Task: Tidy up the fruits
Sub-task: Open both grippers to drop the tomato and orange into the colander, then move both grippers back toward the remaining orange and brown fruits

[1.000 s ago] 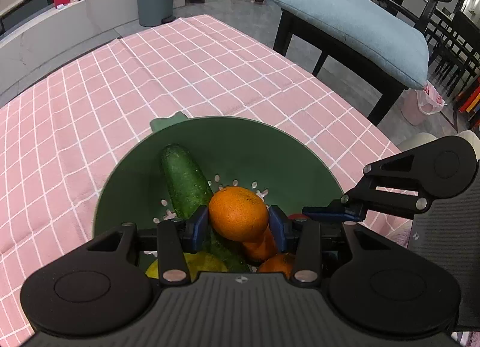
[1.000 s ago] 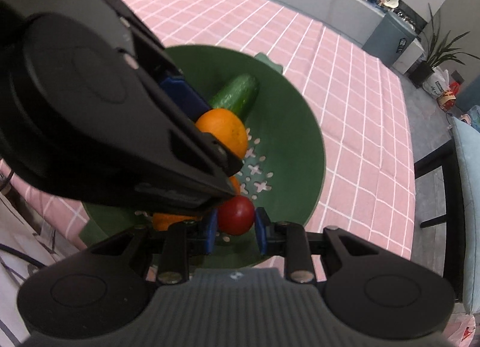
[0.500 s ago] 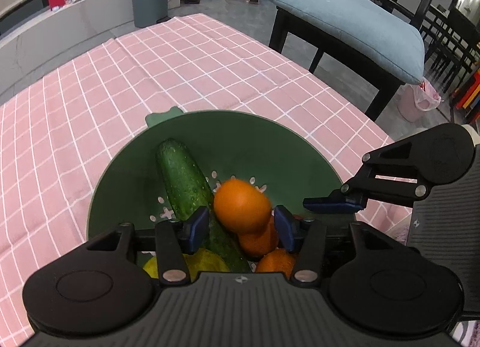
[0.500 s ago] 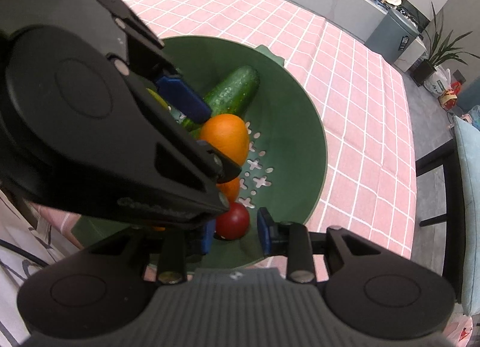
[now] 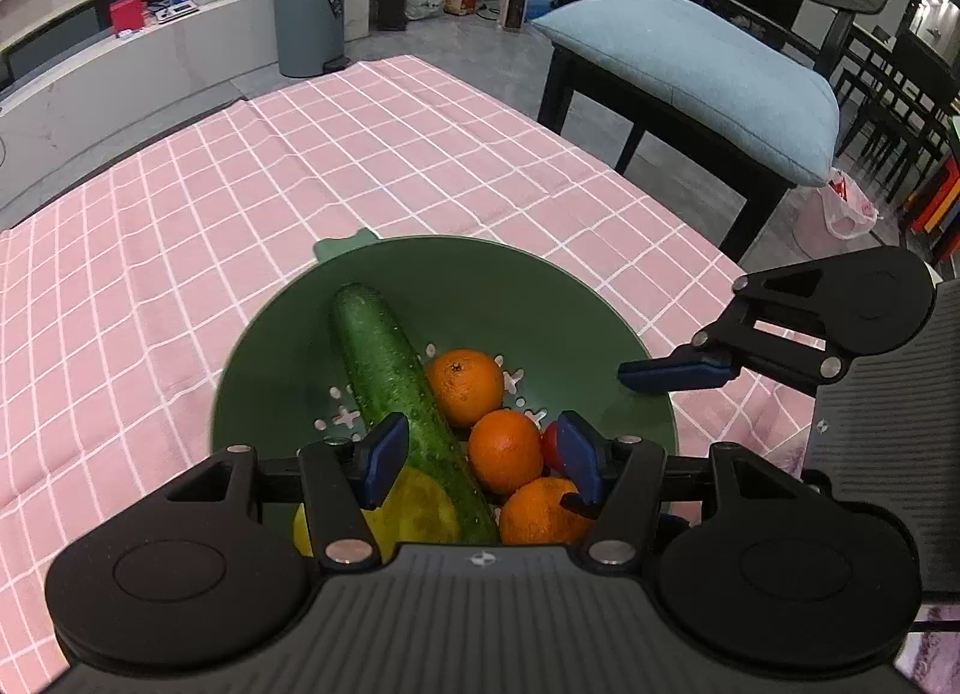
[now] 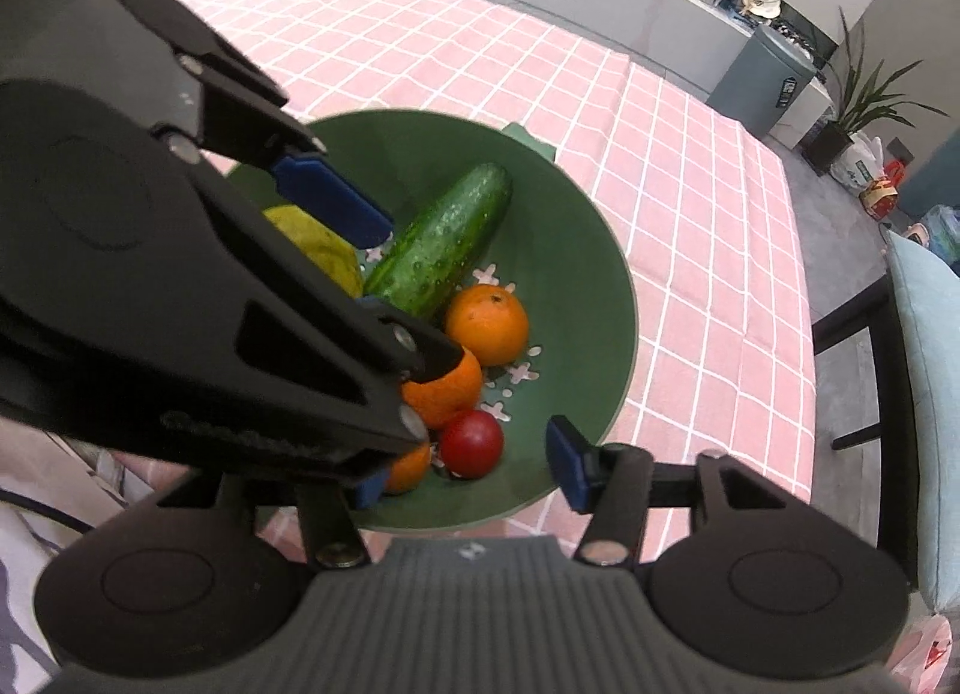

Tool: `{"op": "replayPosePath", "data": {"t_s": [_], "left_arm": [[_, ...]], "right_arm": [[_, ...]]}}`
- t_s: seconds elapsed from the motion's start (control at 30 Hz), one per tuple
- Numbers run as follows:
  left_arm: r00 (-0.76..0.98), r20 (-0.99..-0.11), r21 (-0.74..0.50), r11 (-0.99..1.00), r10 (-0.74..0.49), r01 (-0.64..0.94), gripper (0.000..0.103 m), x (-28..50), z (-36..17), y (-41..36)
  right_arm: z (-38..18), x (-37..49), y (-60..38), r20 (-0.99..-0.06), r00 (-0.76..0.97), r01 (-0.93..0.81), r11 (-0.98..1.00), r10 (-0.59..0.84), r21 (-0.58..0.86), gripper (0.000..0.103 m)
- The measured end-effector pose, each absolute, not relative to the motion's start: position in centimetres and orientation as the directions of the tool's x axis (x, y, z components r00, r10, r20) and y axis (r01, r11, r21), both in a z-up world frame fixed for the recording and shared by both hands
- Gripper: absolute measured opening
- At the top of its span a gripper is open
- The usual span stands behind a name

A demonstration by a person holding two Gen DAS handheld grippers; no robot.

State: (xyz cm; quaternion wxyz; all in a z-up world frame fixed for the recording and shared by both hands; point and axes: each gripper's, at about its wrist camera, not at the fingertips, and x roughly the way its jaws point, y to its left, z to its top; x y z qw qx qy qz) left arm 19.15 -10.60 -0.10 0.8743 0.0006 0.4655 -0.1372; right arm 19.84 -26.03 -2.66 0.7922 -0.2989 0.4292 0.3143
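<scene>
Left gripper [image 5: 477,451]: jaws wide apart, gripping nothing, hung over the near part of the bowl [image 5: 456,268]. Right gripper [image 6: 468,472]: jaws likewise spread and empty, poised above the bowl's near rim, with the tomato [image 6: 471,443] lying loose below and between them.

Inside the bowl, seen from the left wrist: cucumber [image 5: 402,388] laid from far left down toward the near side, passing under the gap between the jaws; far orange [image 5: 465,388] just right of it, over the drain holes; middle orange [image 5: 505,450] nearer, touching the far one; near orange [image 5: 540,511] closest, partly hidden behind the right blue pad. Sliver of tomato showed red right of the middle orange. Lemon [image 5: 414,508] sat at the near left, against the cucumber.

From the right wrist, the left gripper's body blocked the left half of the view, covering part of the lemon and two oranges.

Bowl rested on the surface, covered by a pink checked cloth [image 5: 180,226], small tab on its far rim. Beyond the surface: chair with blue cushion [image 5: 690,70] at far right, grey bin [image 5: 309,19] at far left.
</scene>
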Motion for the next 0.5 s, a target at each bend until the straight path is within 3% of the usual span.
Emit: {"op": "replayPosePath", "data": {"t_s": [0.27, 0.5], "left_arm": [[0.573, -0.788, -0.129, 0.971, -0.224, 0.202, 0.067, 17.1, 1.9, -9.1], [0.618, -0.761, -0.130, 0.979, -0.200, 0.157, 0.067, 14.9, 3.2, -6.8]], "right_arm": [[-1.1, 18.3, -26.5, -0.815, 0.516, -0.675, 0.711, 0.264, -0.197, 0.057], [0.3, 16.5, -26.5, -0.739, 0.591, -0.572, 0.814, 0.324, -0.100, 0.058]]}}
